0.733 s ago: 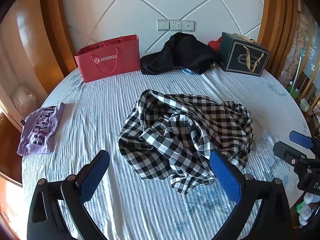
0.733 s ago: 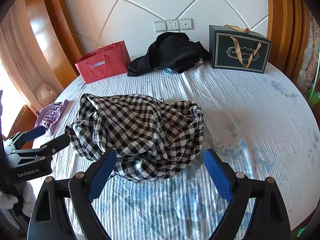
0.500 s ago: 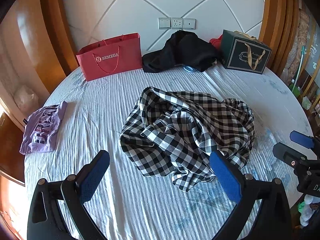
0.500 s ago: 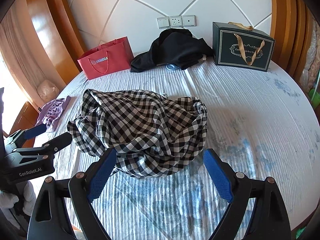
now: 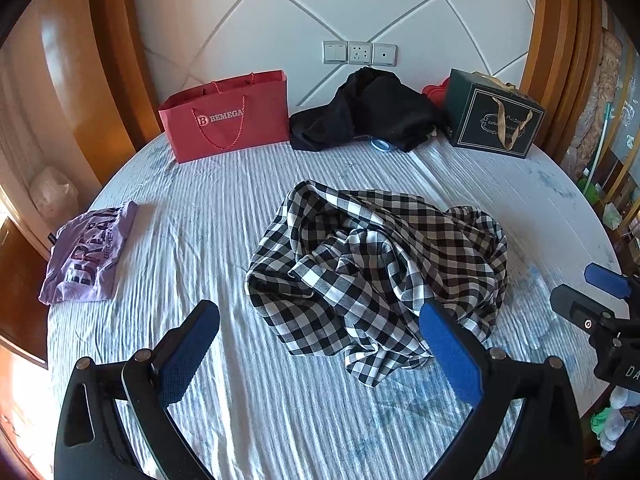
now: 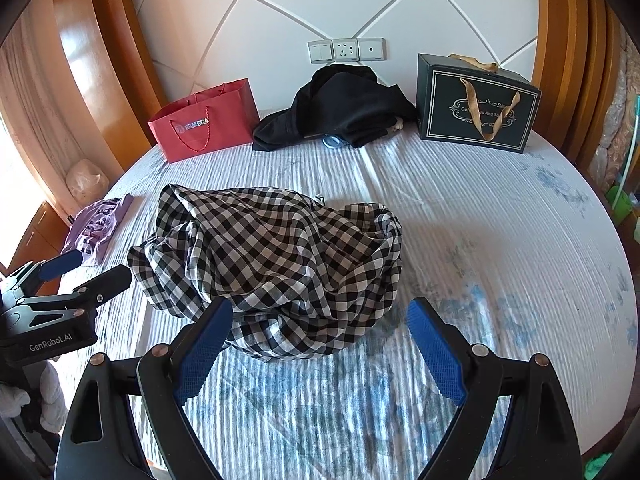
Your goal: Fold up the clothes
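Note:
A crumpled black-and-white checked garment [image 5: 376,264] lies in a heap in the middle of the round bed; it also shows in the right wrist view [image 6: 276,264]. My left gripper [image 5: 320,320] is open and empty, just short of the heap's near edge. My right gripper [image 6: 320,312] is open and empty, its jaws either side of the heap's near edge, above it. Each gripper shows in the other's view: the right one [image 5: 600,300] at the bed's right edge, the left one [image 6: 76,272] at the bed's left edge.
A folded purple T-shirt [image 5: 88,256] lies at the bed's left edge. Along the headboard stand a red paper bag [image 5: 228,116], a black clothes pile [image 5: 368,112] and a dark gift bag [image 5: 496,120]. The bed [image 5: 200,208] has a striped white sheet.
Both grippers have edged slightly forward toward the checked heap, so it sits a little lower and larger in both views. The garment itself has not moved.

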`<state>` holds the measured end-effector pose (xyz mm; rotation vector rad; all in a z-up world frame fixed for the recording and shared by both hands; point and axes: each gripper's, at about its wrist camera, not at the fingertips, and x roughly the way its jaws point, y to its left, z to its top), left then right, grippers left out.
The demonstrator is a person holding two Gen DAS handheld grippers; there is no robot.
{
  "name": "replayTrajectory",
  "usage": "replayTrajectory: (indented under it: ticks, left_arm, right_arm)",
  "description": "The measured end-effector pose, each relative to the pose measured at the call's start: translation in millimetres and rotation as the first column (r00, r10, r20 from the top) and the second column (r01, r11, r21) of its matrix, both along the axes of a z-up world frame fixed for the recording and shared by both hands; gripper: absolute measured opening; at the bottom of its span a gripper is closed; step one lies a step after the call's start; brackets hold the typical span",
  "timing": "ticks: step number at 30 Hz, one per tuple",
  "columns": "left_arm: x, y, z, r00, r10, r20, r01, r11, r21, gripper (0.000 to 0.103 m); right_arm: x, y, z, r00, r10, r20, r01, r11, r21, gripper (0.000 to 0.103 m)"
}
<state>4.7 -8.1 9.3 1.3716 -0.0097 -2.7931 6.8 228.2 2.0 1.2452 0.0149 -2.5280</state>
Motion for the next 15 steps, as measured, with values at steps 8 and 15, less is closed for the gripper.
replayTrajectory:
  ticks: [8, 15]
  left_arm:
    - [-0.8, 1.5, -2.7, 1.0, 0.003, 0.007, -0.003, 1.0, 0.002, 0.101]
    - [-4.2, 3.3, -3.3, 1.0, 0.002, 0.008, -0.002, 1.0, 0.0, 0.101]
  right_arm:
    - [0.4, -1.6, -0.6, 1.0, 0.001, 0.003, -0.001, 1.0, 0.009, 0.089]
    - [-1.4, 0.5, -3.5, 1.0, -0.005, 0.011, 0.005, 1.0, 0.012, 0.089]
